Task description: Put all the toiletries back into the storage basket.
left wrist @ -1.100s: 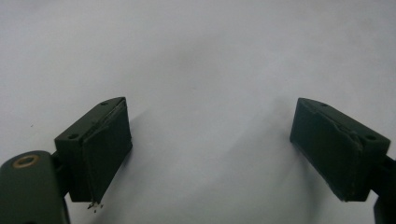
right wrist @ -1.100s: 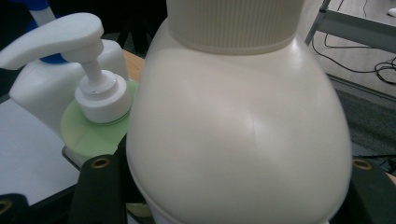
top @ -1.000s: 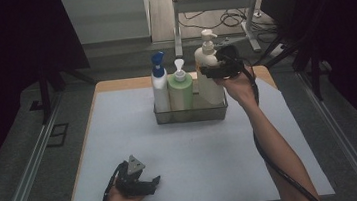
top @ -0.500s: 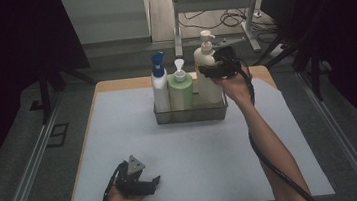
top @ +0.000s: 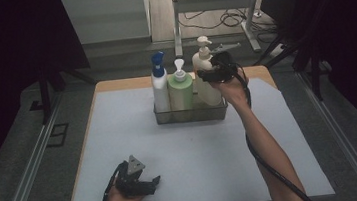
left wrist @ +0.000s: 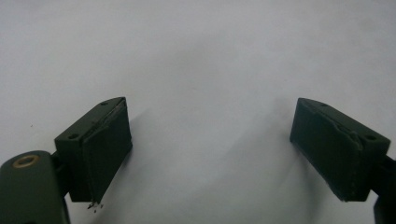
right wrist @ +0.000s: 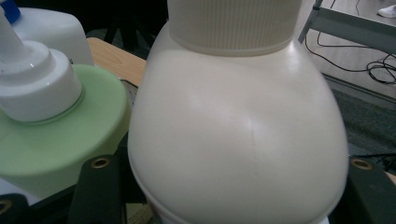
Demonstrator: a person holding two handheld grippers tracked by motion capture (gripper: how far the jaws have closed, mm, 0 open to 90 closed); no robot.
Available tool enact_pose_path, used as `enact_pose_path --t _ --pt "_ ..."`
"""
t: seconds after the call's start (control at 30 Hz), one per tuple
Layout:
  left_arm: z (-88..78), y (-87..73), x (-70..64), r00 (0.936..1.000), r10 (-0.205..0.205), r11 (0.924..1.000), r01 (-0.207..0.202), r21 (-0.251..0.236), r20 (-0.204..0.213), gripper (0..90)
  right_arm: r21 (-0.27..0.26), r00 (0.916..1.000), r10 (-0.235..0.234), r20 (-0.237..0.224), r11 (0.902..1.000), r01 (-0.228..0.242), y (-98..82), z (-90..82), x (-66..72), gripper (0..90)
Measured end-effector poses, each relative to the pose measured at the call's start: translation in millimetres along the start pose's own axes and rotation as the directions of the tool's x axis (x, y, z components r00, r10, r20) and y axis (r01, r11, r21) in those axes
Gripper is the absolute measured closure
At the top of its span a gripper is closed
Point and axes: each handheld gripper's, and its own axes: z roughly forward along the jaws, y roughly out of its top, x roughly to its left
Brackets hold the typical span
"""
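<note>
At the near edge of the surface, toward its left corner, the left tongs rest on the white mat with jaws wide and nothing between them; in the left gripper view the two black pads frame bare mat, so this hand seems parked out of the way while the other works. Farther in, near the far edge, a wire basket holds three bottles upright in a row: a white spray bottle with blue top at its left end, a green pump bottle in the middle, and a cream pump bottle at its right end. The right tongs are closed on the cream bottle's upper body, just below the ribbed collar, and the right gripper view shows its shoulder bulging between the jaws. Gripping high under the shoulder probably keeps the bottle plumb and stops it slipping. Its base seems to sit inside the basket, touching the green bottle, though the wire hides whether it rests on the bottom.
</note>
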Motion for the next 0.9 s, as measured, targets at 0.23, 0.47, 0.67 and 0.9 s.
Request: enact_pose_path --t 0.23,0.47,0.67,0.9 --pt "0.0 0.0 0.0 1.0 0.0 1.0 0.0 0.0 0.0 12.3 0.013 0.9999 0.01 -0.008 0.9999 -0.01 -8.9 6.0 -0.4 37.1" --pt "0.0 -0.1 -0.2 1.0 -0.003 1.0 0.003 0.0 0.0 12.3 0.025 0.9997 0.013 -0.02 0.9996 -0.012 -17.3 9.0 0.5 37.1" --pt "0.0 -0.1 -0.2 1.0 -0.003 1.0 0.003 0.0 0.0 12.3 0.035 0.9992 0.021 -0.033 0.9992 -0.02 -22.7 9.4 2.1 37.2" --pt "0.0 0.0 0.0 1.0 0.0 1.0 0.0 0.0 0.0 12.3 0.036 0.9992 0.021 -0.032 0.9991 -0.02 -27.4 6.1 2.6 37.2"
